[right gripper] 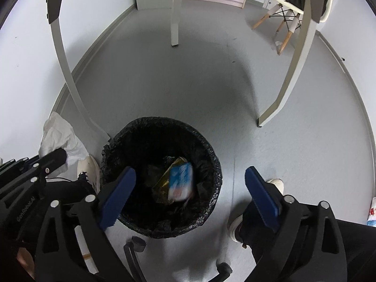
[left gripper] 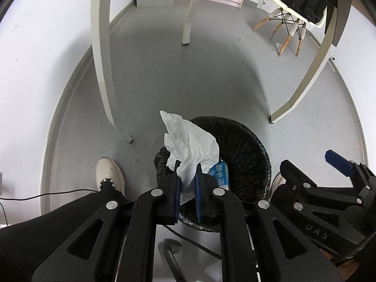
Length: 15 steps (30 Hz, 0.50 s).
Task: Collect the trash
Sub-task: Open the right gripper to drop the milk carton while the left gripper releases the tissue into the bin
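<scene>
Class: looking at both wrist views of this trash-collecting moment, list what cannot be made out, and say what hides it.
- Left wrist view: the bin's contents, mostly hidden by the white tissue in the left hand-held gripper.
- Right wrist view: the blue-and-white packet's print, motion-blurred.
- Right wrist view: an item at the right edge, cut off.

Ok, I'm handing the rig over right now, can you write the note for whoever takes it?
Left gripper: shut on the white tissue, held above the near rim of the bin.
Right gripper: open, empty, over the bin.
Done: a blue-and-white packet and a gold wrapper lie in the bin.
Left: open the left gripper to drop the tissue. Something white, red and blue lies on the floor; check it.
</scene>
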### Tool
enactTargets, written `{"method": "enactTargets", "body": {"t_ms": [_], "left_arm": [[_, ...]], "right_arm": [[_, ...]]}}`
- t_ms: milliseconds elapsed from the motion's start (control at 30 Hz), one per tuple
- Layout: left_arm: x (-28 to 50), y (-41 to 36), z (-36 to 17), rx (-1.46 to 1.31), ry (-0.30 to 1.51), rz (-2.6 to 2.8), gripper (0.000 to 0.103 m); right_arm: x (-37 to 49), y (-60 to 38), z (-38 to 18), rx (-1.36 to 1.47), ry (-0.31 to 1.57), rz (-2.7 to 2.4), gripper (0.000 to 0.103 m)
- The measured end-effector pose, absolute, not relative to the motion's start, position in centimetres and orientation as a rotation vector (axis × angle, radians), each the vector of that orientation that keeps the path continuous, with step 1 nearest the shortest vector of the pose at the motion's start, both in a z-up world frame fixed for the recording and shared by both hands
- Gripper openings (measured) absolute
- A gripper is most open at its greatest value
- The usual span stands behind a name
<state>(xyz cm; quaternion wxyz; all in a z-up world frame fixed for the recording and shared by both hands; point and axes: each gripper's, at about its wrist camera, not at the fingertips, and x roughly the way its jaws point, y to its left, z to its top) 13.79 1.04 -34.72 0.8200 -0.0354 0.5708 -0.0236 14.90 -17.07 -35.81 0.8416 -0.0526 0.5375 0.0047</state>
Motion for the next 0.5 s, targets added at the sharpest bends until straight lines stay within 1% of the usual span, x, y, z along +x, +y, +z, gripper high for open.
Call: {"method": "enactTargets", "body": {"t_ms": [100, 500], "left_arm": [[13.7, 0.7, -34.6, -0.072, 1.217, -0.061, 0.009], [13.2, -3.4, -35.0, -0.031, 1.227, -0.132, 0.011]], "right_arm": [[14.6, -17.6, -35.5, -0.108, 1.123, -0.001, 0.095], [13.1, -22.0, -34.6, -0.080, 1.104, -0.067, 0.095]]}}
